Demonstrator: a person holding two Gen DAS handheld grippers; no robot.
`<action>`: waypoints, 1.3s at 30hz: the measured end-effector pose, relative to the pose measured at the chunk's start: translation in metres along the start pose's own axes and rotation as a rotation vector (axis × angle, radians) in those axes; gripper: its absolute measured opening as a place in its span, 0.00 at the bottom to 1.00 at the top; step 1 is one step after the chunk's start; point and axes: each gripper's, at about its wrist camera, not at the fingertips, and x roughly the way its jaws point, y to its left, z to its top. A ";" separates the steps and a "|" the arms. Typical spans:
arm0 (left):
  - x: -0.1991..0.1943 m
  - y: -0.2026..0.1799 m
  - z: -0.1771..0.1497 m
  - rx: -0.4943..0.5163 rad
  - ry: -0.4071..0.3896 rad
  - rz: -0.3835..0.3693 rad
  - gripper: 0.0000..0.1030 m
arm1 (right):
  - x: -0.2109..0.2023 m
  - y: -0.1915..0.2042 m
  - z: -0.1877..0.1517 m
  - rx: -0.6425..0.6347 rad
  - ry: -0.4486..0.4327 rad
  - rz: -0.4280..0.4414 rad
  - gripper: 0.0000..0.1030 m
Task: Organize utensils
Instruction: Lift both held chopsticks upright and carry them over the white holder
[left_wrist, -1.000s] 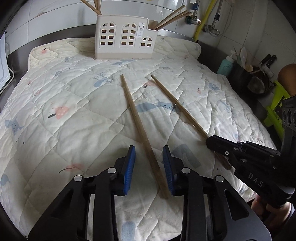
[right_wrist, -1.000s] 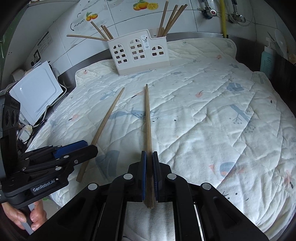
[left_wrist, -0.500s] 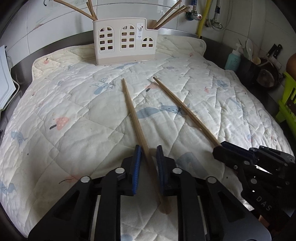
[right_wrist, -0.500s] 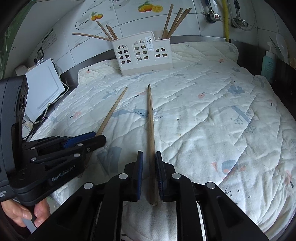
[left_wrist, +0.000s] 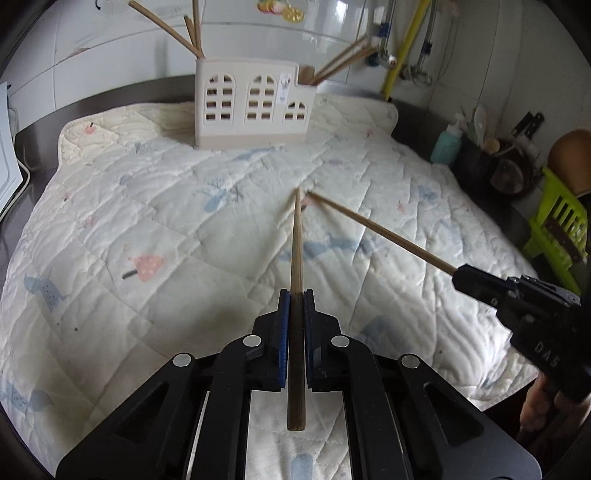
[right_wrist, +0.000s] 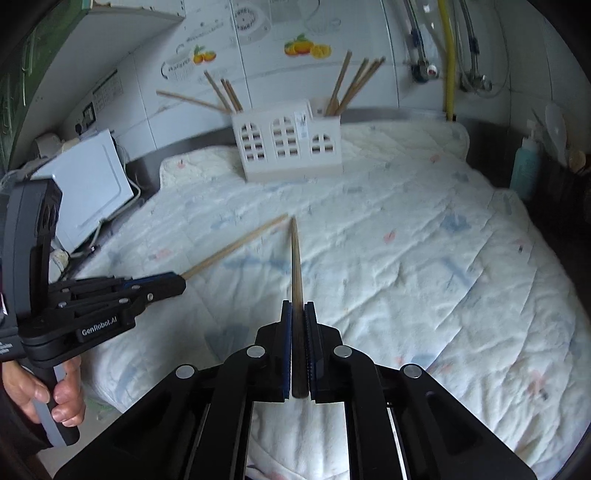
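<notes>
My left gripper (left_wrist: 296, 295) is shut on a wooden chopstick (left_wrist: 296, 243) that points forward above the quilted mat (left_wrist: 147, 229). My right gripper (right_wrist: 298, 306) is shut on a second chopstick (right_wrist: 295, 258), also lifted. Each gripper shows in the other view: the right gripper (left_wrist: 458, 275) with its chopstick (left_wrist: 376, 230), the left gripper (right_wrist: 181, 282) with its chopstick (right_wrist: 236, 247). The two tips nearly meet. A white house-shaped utensil holder (left_wrist: 255, 107) stands at the far edge of the mat, with several chopsticks in it; it also shows in the right wrist view (right_wrist: 288, 144).
A white appliance (right_wrist: 88, 188) stands to the left of the mat. A teal bottle (left_wrist: 447, 144), dark kitchenware (left_wrist: 495, 166) and a green rack (left_wrist: 557, 221) stand to the right. A tiled wall with pipes (left_wrist: 402, 48) is behind the holder.
The left gripper has closed on its chopstick. The right gripper loosened and has closed again on its chopstick. Both chopsticks have been lifted off the mat, and their tips have swung together.
</notes>
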 end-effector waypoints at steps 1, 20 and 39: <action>-0.005 0.001 0.003 -0.001 -0.015 -0.010 0.05 | -0.005 0.000 0.006 -0.004 -0.015 0.002 0.06; -0.049 0.025 0.091 0.057 -0.156 -0.010 0.05 | -0.034 0.000 0.161 -0.125 -0.085 0.112 0.06; -0.077 0.032 0.228 0.055 -0.385 0.005 0.05 | -0.009 -0.007 0.290 -0.150 -0.159 0.104 0.06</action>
